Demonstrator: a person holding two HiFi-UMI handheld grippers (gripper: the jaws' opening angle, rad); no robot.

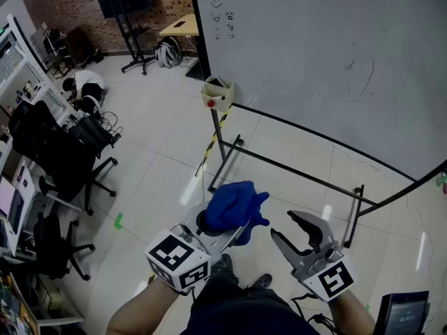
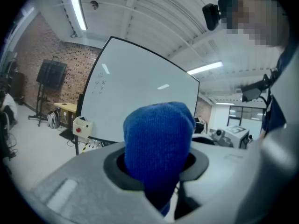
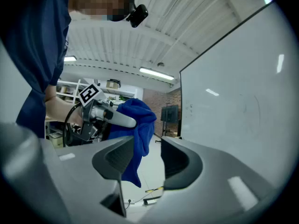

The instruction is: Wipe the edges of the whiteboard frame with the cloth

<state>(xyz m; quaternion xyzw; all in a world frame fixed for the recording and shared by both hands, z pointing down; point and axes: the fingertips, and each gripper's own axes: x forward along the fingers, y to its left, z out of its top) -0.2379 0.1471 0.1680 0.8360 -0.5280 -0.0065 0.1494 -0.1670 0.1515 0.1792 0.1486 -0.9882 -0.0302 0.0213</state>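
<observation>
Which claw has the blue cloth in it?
The left gripper: its jaws pinch the blue cloth. The right gripper's jaws stand apart with nothing between them.

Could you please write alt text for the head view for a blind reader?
The left gripper is clamped on a bunched blue cloth; the right gripper beside it is open and empty. Ahead stands a whiteboard on a black stand.

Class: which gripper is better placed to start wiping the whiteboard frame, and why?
Left, probably. The left gripper is shut on the blue cloth, bunched between its jaws, and faces the whiteboard frame. The right gripper stands open and empty, so it has nothing to wipe with.
</observation>
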